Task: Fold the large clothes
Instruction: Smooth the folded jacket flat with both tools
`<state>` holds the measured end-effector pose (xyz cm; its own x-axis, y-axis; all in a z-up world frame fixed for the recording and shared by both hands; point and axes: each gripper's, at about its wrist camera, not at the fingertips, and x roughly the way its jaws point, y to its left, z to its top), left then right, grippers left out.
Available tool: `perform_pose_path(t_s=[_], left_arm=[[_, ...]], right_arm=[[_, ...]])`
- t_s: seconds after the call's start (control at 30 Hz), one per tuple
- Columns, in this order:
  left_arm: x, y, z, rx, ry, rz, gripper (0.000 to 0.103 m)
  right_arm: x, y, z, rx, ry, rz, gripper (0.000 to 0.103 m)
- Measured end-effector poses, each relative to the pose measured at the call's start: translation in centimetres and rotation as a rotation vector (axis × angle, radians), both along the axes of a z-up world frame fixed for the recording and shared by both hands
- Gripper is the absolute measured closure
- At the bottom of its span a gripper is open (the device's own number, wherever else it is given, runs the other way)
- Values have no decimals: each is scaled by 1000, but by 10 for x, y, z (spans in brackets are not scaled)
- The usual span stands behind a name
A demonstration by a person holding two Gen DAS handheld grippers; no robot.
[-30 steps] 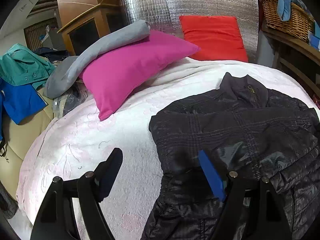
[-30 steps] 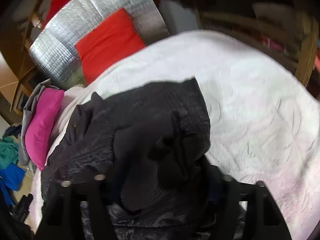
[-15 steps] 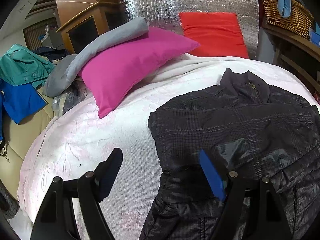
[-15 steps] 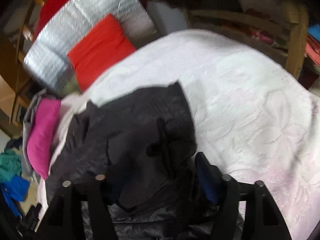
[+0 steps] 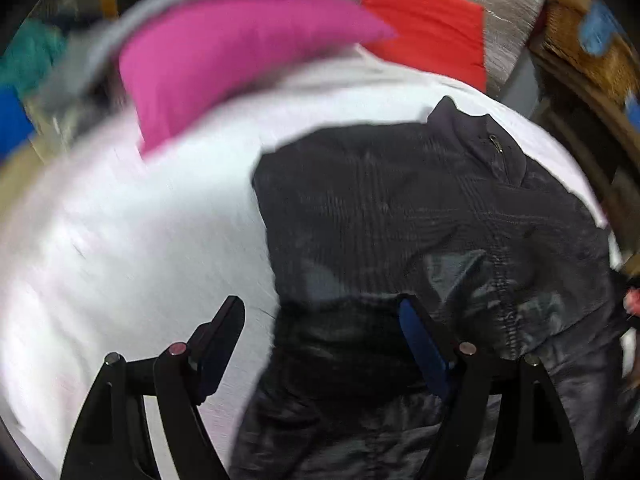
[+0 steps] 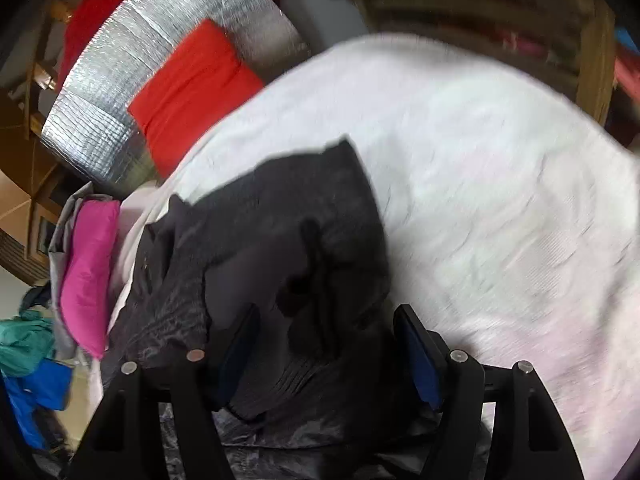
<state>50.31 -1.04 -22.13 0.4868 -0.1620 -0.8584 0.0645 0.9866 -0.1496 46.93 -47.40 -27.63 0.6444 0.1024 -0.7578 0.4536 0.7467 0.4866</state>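
Left wrist view: black quilted zip-up jacket [image 5: 420, 216] flat on white textured bedspread [image 5: 120, 240], one sleeve folded in. Left gripper [image 5: 320, 332] spread, empty. Right gripper [image 6: 324, 336] just opening, straddling folded sleeve, not pinching. Still needs halving.

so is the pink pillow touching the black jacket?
Apart. Left wrist view: bare white bedspread lies between the pink pillow and the black jacket.

Both wrist views look steeply down, close over the white bedspread [image 5: 120, 240], and share the black jacket [image 5: 400, 208], red cushion [image 6: 192, 88] and pink pillow [image 5: 224, 52].
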Motion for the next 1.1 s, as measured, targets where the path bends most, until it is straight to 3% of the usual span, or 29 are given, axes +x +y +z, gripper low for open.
perform_pose_path(t_s=[0.13,0.17,0.2,0.23,0.3,0.43,0.5,0.67,0.83,1.1], left_arm=[[13,12,-17,-164,97,14,23],[15,14,-21,-184,112,21,23],[17,16,-25,-216,131,32,23],[18,18,-27,-234,135,41,23],[19,20,-25,-248,128,50,23],[17,20,-20,-259,88,64,23],[21,13,-26,-218,108,49,26],[15,-2,-15,-91,55,41,26],[-2,-22,9,91,-78,-1,26],[-14,-34,18,191,-160,-16,26]], right_arm=[[5,7,-5,-18,-18,32,31],[6,10,-3,-36,-23,44,34],[7,15,0,-76,-28,56,49],[6,20,4,-129,-27,61,56],[5,28,12,-207,-49,68,58],[8,25,8,-219,-27,74,58],[12,23,0,-213,3,84,58],[7,14,12,-149,-46,59,57],[-4,-2,18,-91,-78,8,33],[3,-16,9,0,-70,-32,32]])
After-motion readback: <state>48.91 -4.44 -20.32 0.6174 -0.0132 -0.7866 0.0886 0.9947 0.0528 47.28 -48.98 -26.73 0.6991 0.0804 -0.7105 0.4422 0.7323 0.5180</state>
